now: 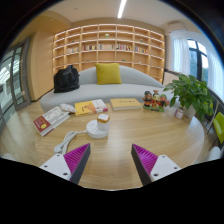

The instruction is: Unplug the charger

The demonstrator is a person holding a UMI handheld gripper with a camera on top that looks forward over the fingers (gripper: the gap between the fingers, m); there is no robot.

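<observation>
Tool: the tool (111, 165) sits lowest and nearest; its two fingers stand wide apart with nothing between them; the magenta pads (78, 157) face each other over bare wood
Surface: a round wooden surface (115, 140) spreads ahead of the fingers
Charger: a white cable (66, 142) lies just ahead of the left finger, near the front edge of the surface; a plug or charger body cannot be made out
Centre of surface: a white plate (97, 127) carrying a small cup (102, 118), beyond the fingers
Left side of surface: a stack of books (48, 119), the top cover red
Far edge of surface: a yellow book (85, 108) and a flat tan folder (125, 103); small colourful figures (153, 100) to their right
Right edge of surface: a leafy potted plant (189, 95)
Beyond the surface: a grey sofa (135, 86) with a yellow cushion (108, 73) and a black bag (66, 79); wooden bookshelves (108, 42) against the back wall
</observation>
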